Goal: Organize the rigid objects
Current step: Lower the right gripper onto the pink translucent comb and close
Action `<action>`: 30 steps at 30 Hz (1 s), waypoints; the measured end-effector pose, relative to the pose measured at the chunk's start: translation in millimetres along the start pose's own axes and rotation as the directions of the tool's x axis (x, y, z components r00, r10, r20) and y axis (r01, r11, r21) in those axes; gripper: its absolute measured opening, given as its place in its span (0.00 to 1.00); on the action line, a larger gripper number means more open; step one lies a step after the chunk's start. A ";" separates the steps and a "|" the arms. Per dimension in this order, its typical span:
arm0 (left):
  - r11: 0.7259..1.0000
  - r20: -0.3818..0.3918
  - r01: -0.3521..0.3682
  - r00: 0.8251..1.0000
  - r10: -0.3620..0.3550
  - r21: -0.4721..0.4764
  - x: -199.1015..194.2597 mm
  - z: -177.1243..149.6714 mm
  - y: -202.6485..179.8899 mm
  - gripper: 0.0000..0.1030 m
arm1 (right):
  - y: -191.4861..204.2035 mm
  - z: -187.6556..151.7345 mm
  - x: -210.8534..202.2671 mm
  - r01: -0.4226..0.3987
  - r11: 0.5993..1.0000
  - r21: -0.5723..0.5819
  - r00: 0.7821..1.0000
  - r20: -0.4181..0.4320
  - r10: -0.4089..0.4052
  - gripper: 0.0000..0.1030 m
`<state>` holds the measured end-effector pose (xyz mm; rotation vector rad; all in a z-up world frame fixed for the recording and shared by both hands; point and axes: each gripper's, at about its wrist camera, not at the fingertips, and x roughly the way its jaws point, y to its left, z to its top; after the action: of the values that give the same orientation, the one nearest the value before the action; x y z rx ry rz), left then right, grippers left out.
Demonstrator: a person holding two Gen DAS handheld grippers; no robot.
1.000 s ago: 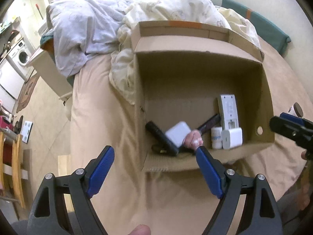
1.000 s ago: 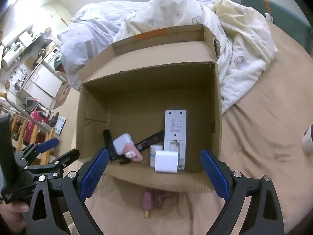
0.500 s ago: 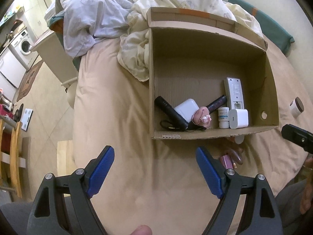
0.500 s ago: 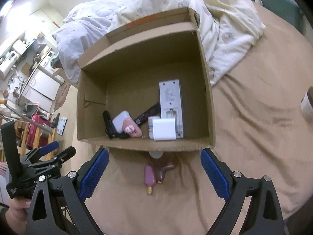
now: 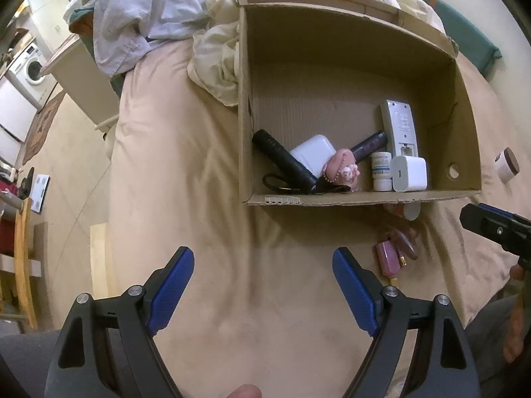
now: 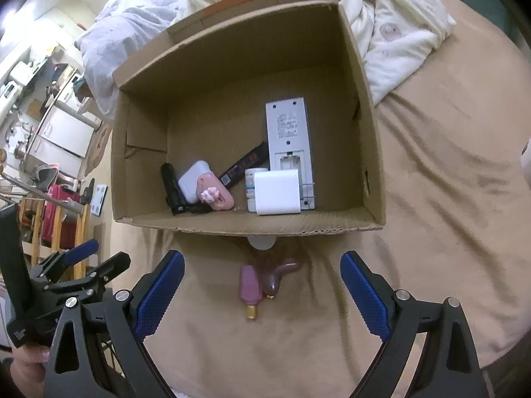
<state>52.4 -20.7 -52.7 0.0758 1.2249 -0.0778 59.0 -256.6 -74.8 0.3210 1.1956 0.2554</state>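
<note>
An open cardboard box lies on the tan bed sheet and holds several items: a black flashlight, a white case, a pink charm, a grey remote, a small white bottle and a white charger. In front of the box lie a pink bar-shaped toy, a brown piece and a white cap. My right gripper hangs open just above the pink toy. My left gripper is open over bare sheet, left of those pieces.
A rumpled white and cream duvet lies behind and left of the box. A small brown-lidded jar sits on the sheet to the box's right. The bed's left edge drops to a floor with a washing machine and wooden chairs.
Both grippers have drawn back toward the near side of the box and sunk lower. The pink toy and brown piece in front of the box have come into view. Both stay open.
</note>
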 end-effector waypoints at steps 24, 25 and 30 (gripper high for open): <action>0.995 -0.077 0.032 0.996 -0.040 -0.099 12.1 2.2 13.3 0.81 | 0.6 -3.2 79.8 -0.030 0.999 0.014 0.969 -0.246 0.033 0.51; 0.995 -0.079 0.034 0.996 -0.042 -0.099 12.5 2.2 12.4 0.81 | 5.0 -3.7 82.3 -0.011 1.000 -0.011 0.970 -0.242 0.008 0.51; 0.995 -0.088 0.037 0.995 -0.045 -0.092 14.6 1.8 10.2 0.81 | 19.0 -1.2 98.9 0.110 0.987 -0.117 0.967 -0.216 -0.134 0.63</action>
<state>60.1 -11.0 -65.6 -0.0252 1.3188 -0.0555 91.7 -203.2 -153.7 0.1280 1.4131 0.2504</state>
